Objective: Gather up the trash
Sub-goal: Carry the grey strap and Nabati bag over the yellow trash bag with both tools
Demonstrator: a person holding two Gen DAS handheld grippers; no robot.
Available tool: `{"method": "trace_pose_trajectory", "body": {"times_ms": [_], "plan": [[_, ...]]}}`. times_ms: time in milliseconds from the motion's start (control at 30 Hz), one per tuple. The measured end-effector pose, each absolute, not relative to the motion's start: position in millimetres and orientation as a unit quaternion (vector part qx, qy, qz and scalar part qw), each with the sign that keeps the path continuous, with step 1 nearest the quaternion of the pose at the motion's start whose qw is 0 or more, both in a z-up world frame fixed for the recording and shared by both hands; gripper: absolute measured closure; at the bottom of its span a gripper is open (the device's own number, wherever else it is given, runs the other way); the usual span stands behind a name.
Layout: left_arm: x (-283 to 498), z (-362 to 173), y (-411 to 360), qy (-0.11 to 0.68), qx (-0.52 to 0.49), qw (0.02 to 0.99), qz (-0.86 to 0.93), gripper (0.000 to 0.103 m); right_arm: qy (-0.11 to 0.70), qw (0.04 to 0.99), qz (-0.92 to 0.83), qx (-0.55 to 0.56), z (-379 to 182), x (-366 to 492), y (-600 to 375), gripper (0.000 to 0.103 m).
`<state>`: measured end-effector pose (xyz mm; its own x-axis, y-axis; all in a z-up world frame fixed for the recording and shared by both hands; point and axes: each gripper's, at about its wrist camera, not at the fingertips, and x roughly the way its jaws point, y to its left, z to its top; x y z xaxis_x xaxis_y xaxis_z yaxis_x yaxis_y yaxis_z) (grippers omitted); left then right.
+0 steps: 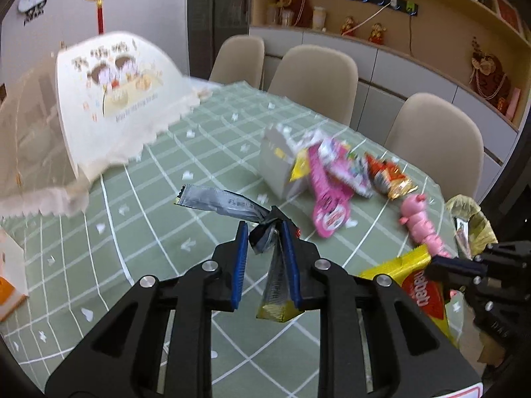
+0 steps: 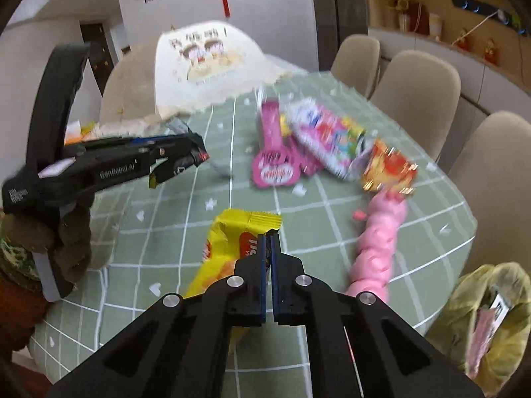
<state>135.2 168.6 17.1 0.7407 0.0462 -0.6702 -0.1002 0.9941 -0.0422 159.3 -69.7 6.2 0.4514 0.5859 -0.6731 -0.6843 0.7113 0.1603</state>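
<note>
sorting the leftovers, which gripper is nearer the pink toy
Right. The right gripper, shut on the yellow wrapper, sits just beside the pink toy. The left gripper, holding the silver wrapper, is farther off across the table.

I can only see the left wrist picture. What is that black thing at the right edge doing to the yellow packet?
Observer: That is the right gripper. In its own view its jaws are shut on the top edge of the yellow packet.
Visitor: Where would the trash go?
Observer: Probably into the yellow-green bag beside the table. The right view looks into its mouth, and something pink is already inside.
Visitor: Who holds the tool I'm looking along?
Observer: A hand in a dark glove, with a camouflage sleeve, grips the left gripper.
</note>
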Motion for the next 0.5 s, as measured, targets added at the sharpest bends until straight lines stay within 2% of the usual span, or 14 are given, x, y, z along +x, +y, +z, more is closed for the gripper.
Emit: {"method": "trace_pose_trajectory", "body": {"times_ms": [200,500], "plan": [[133.6,58.6,128.8,0.312,-0.020,0.950,0.022,0.083,0.325,0.881,0.343,-0.039,39.0,164.3,-126.9,0.098],[150.4,94.8,18.2,0.276,0.018,0.959,-0.061,0.083,0.287,0.922,0.261,-0.005,61.4,167.2,-237.7,0.098]]}}
